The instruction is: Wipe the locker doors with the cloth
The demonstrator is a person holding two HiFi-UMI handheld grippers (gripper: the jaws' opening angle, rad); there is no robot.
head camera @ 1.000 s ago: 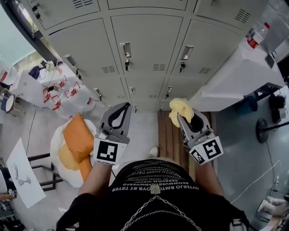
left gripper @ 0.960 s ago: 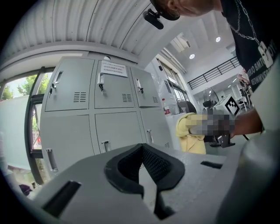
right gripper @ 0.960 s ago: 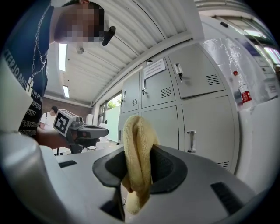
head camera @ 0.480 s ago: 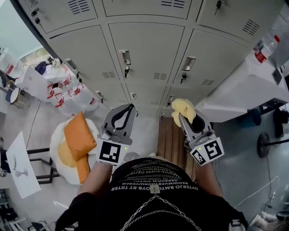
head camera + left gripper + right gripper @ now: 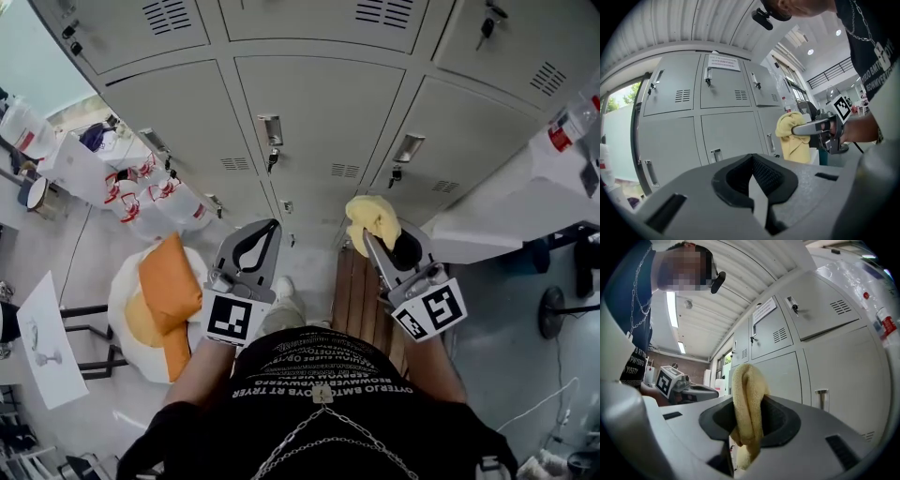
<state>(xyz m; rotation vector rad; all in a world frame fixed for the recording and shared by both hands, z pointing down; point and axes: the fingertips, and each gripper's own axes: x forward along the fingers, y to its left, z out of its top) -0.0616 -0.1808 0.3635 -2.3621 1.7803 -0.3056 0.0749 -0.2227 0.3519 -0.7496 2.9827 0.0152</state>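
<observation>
While left gripper [image 5: 266, 230], closed on nothing, waits spare, right gripper [image 5: 367, 240] pinches yellow cloth [image 5: 370, 216] near locker doors [image 5: 319, 103], seemingly poised for wiping.

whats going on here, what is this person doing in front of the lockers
A person stands facing a wall of grey lockers with a gripper in each hand. The right gripper is clamped on a yellow cloth and holds it up in front of the doors. Whether the cloth touches a door cannot be told from here. The left gripper is shut with nothing in it and is held beside the right one.
</observation>
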